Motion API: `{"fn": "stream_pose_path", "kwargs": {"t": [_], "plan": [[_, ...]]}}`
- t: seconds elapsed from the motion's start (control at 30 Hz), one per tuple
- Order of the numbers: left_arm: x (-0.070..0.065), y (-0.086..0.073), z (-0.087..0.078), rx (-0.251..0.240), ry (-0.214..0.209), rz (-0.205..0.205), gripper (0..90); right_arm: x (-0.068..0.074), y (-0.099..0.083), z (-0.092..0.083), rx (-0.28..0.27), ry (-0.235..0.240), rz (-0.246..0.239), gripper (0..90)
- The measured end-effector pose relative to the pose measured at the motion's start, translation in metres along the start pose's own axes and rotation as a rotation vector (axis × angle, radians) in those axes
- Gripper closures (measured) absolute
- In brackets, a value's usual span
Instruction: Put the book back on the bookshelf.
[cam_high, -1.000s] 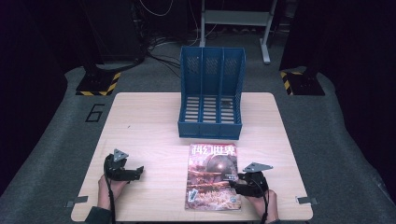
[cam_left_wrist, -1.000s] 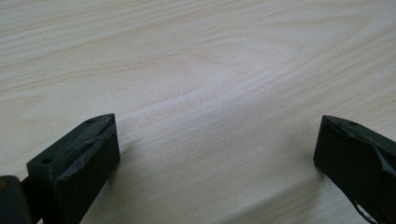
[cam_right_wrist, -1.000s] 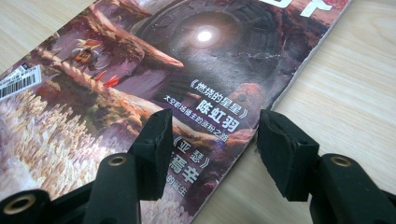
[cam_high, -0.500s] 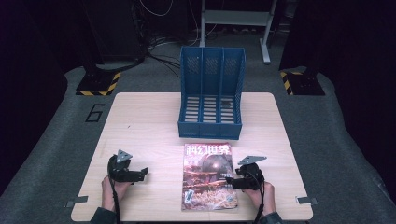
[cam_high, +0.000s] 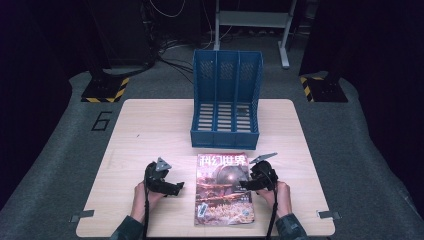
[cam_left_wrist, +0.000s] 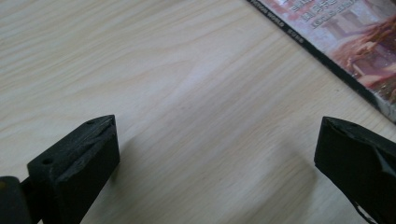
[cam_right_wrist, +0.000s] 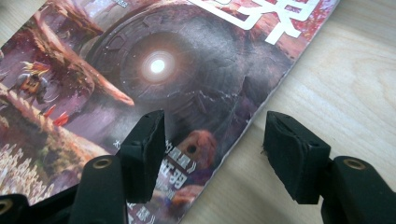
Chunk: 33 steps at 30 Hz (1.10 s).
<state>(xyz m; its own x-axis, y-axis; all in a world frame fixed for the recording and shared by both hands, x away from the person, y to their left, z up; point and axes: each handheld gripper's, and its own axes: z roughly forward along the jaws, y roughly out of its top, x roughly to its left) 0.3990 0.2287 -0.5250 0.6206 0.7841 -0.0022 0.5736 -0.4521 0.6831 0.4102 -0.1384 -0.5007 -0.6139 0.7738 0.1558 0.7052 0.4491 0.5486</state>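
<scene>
A magazine with a reddish fantasy cover lies flat on the wooden table, near its front edge. My right gripper is at the magazine's right edge. In the right gripper view its jaws stand apart astride that edge, one over the cover and one over bare wood, and they have just been opening, with no pad pressing on the magazine. My left gripper is just left of the magazine, open wide over bare table, with the magazine's spine ahead of it.
A blue three-slot file rack stands on the table just behind the magazine, its open side toward me. A person's hands hold both grippers from the front edge. Black stands and cables are on the floor beyond the table.
My left gripper has moved right, toward the magazine. My right gripper has moved slightly away from the front edge and in over the magazine's right side. The magazine has not moved.
</scene>
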Motion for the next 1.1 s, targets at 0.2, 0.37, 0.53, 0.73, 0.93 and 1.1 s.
{"fn": "stream_pose_path", "kwargs": {"t": [0.2,0.37,0.53,0.73,0.93,1.1], "plan": [[-0.013,0.007,0.008,-0.007,-0.002,0.022,0.2,-0.002,0.008,0.004,0.026,0.007,0.016,37.8],[-0.02,0.01,0.014,-0.015,0.003,0.036,0.0,-0.002,0.013,0.005,0.055,0.008,0.019,37.1],[-0.025,0.012,0.018,-0.04,0.0,0.023,0.0,-0.001,0.019,0.007,0.089,0.008,0.041,35.9],[-0.03,0.015,0.021,-0.04,-0.013,0.032,0.0,-0.001,0.021,0.009,0.085,0.013,0.036,35.2],[-0.031,0.015,0.022,-0.04,-0.012,0.026,0.0,-0.006,0.02,0.007,0.082,0.049,0.039,35.0],[-0.031,0.015,0.021,-0.035,-0.012,0.034,0.0,-0.009,0.018,0.006,0.07,0.074,0.051,34.7]]}}
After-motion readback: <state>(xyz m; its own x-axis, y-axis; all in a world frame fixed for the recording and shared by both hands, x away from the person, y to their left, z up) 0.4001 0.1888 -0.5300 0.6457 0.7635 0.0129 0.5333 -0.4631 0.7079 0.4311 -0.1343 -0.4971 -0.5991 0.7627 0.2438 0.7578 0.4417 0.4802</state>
